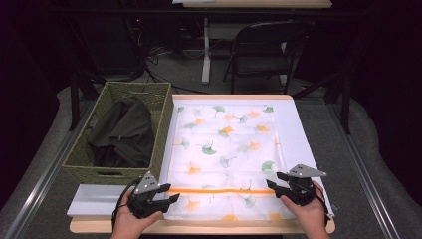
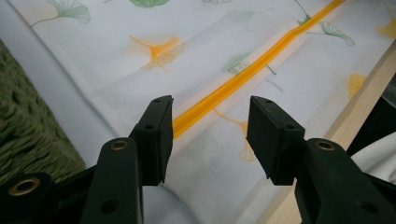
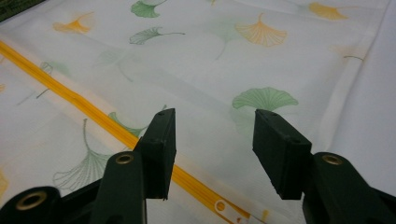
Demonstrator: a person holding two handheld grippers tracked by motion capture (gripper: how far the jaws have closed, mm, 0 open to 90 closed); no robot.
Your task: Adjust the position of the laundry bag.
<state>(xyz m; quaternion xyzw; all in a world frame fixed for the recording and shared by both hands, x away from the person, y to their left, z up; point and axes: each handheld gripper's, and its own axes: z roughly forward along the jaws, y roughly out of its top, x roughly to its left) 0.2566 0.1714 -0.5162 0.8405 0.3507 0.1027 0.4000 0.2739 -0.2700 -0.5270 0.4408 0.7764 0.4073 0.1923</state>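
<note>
A white cloth printed with green and orange ginkgo leaves (image 1: 226, 149) lies flat on the table. An orange zipper (image 1: 221, 191) runs across its near end. My left gripper (image 1: 171, 197) is open at the cloth's near left corner, its jaws spread on either side of the zipper's (image 2: 243, 77) end. My right gripper (image 1: 272, 180) is open at the near right edge, above the zipper (image 3: 93, 114) and its white pull (image 3: 224, 207). Both grippers hold nothing. The leaf cloth (image 2: 140, 42) (image 3: 243, 56) lies smooth under both.
A green woven basket (image 1: 82, 164) holding dark clothing (image 1: 122, 132) stands at the left of the table, its wall (image 2: 28, 135) close to my left gripper. A plain white sheet (image 1: 293, 129) lies under the cloth. The wooden table edge (image 1: 199, 226) is near. A folding chair (image 1: 263, 50) stands beyond.
</note>
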